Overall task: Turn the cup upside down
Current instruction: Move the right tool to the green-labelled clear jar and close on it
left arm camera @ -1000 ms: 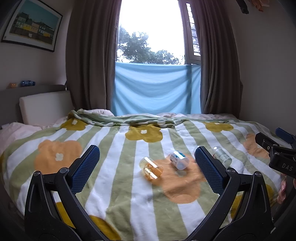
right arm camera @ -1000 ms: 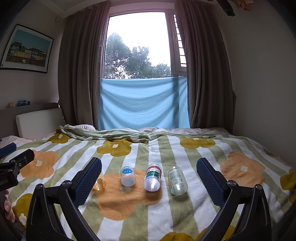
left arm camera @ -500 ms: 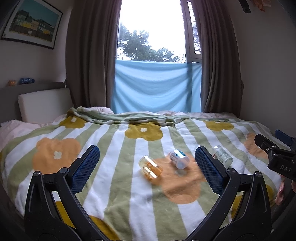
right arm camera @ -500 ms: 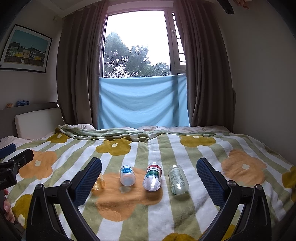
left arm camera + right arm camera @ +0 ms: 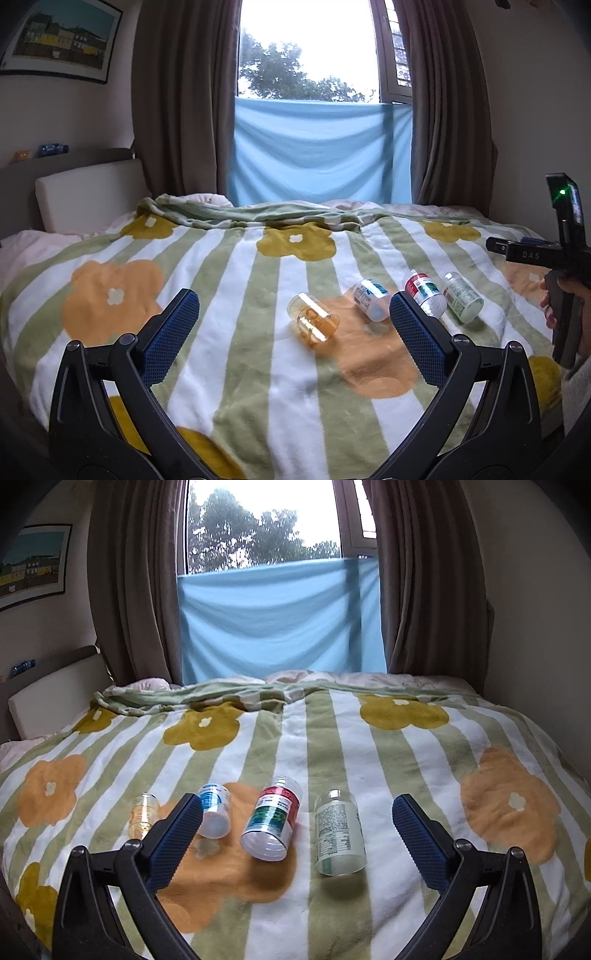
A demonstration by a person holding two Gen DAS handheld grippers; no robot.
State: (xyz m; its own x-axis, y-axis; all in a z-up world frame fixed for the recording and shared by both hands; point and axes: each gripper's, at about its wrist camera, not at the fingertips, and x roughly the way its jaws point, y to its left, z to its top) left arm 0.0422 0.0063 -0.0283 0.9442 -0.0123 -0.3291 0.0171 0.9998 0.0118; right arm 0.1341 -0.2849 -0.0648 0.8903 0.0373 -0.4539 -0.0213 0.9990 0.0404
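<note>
Currently, from the left wrist view, the left gripper [image 5: 291, 317] hangs above a striped, flowered blanket [image 5: 236, 369] with its jaws spread wide and nothing between them. Four small clear cups lie on their sides in a row on the blanket. Taking the red-labelled cup [image 5: 423, 291] as landmark, the blue-labelled cup [image 5: 370, 297] and then the amber cup [image 5: 312, 322] lie to its left, and the green-labelled cup [image 5: 463, 297] lies just to its right. A hand holding the other tool shows at the right edge.

From the right wrist view, the right gripper [image 5: 297, 827] is likewise wide open and empty, low over the row. The red-labelled cup [image 5: 272, 818] and green-labelled cup [image 5: 339, 832] lie between its fingers. No cup is gripped or stands mouth down, so all the flipping seems left to do.
</note>
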